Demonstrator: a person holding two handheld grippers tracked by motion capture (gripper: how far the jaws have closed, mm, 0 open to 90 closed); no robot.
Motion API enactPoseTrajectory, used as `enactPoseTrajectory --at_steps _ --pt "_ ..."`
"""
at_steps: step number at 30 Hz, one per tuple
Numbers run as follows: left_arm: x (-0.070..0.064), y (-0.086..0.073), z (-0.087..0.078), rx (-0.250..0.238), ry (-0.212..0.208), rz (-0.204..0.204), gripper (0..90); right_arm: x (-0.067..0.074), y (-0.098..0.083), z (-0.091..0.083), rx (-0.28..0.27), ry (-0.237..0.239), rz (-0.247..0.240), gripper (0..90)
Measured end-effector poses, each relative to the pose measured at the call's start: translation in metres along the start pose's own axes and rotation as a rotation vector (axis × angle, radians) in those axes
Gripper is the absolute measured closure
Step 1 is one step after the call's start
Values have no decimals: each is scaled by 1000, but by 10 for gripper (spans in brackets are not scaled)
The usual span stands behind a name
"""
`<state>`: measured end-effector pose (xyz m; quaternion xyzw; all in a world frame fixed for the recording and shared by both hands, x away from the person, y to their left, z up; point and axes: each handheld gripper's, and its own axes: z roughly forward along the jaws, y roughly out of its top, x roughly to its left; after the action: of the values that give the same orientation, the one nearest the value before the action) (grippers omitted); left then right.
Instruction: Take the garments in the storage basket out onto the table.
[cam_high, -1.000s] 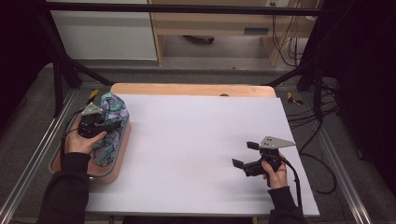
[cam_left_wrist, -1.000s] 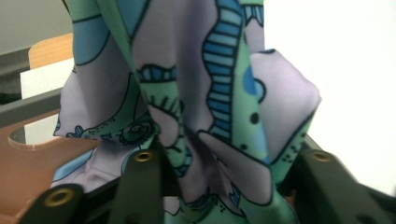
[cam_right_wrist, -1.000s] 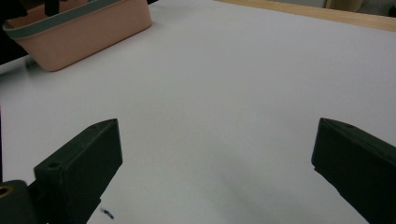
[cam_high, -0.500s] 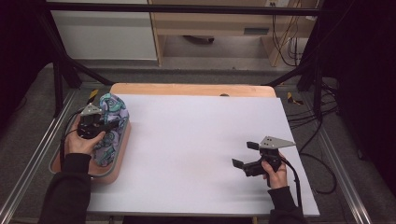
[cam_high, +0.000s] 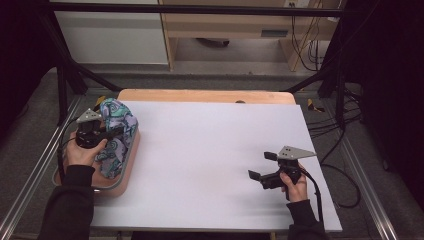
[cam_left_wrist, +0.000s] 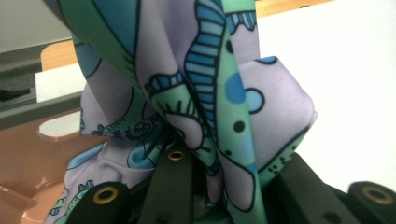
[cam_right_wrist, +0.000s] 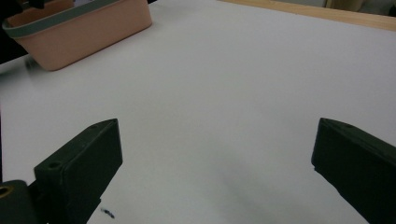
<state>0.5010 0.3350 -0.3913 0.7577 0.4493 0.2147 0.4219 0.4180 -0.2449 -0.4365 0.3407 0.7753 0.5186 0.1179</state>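
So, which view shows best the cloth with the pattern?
The left gripper view: the cloth is close, its green, blue and lilac pattern clear, bunched between the jaws. The high view shows the cloth small, in the pink tray under the left gripper. The right gripper view shows the tray, no cloth.

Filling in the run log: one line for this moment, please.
left gripper: shut on patterned cloth | basket | right gripper: open

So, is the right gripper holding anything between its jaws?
No, in the right gripper view the right gripper has its jaws wide apart, with bare white table between them.
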Motion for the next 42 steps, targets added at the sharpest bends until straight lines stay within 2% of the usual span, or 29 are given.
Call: enactPoseTrajectory --at_steps 15,30,42 --pt "0 15 -28 -55 0 17 775 0 0 0 -3 0 3 23" --pt "3 25 -50 -76 -11 16 776 0 0 0 -4 0 3 23" --pt "0 36 -64 -98 -18 35 778 0 0 0 -2 -1 -1 23"
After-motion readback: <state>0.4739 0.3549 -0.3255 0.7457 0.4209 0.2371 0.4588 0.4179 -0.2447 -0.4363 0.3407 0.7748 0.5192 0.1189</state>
